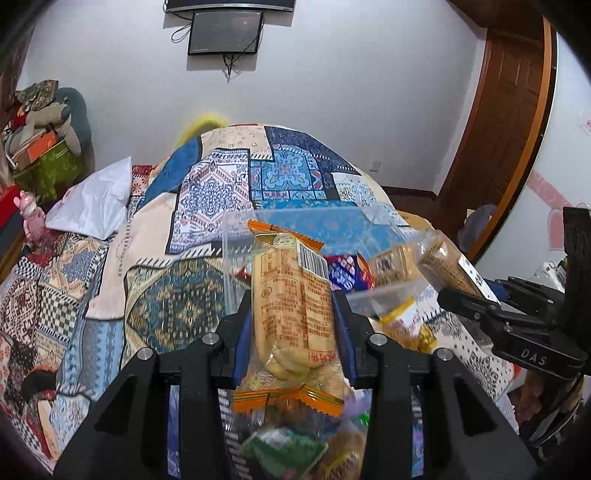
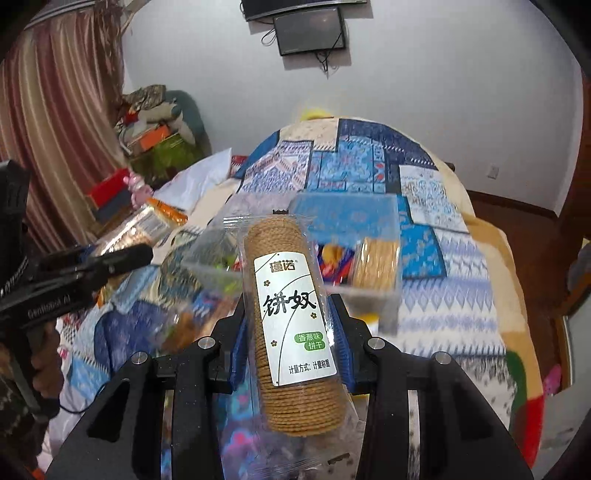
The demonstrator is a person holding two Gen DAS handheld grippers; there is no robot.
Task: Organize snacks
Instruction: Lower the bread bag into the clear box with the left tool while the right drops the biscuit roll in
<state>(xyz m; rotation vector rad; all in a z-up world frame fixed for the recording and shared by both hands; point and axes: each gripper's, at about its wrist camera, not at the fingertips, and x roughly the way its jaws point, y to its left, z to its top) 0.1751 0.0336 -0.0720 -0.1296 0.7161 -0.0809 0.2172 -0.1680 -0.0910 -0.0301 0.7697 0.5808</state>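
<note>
Left gripper had its jaws clamped on an orange-ended biscuit pack, gripped at mid-length, pack standing roughly upright with the barcode side facing the left wrist camera. The pack was held in the air above the bed, just in front of a clear plastic box that sat on the patchwork quilt. Below the jaws lay a loose heap of other snack bags, green and yellow ones, blurred.

Right gripper had its jaws closed on a round cracker sleeve, clear wrap with a white label, held upright at about the middle. In the left wrist view the same sleeve showed at right, tilted, in the right gripper, near the box's right side. In the right wrist view the left gripper showed at left with the orange-ended pack sticking out past it.

Behind the sleeve, a second short cracker pack rested in the clear box, along with some red and blue wrappers; exact contents hard to make out through blur. More snack bags lay on the quilt to the left of the right gripper.

White pillow lay at bed's left. Screen was mounted on the wall. Wooden door was at right.
</note>
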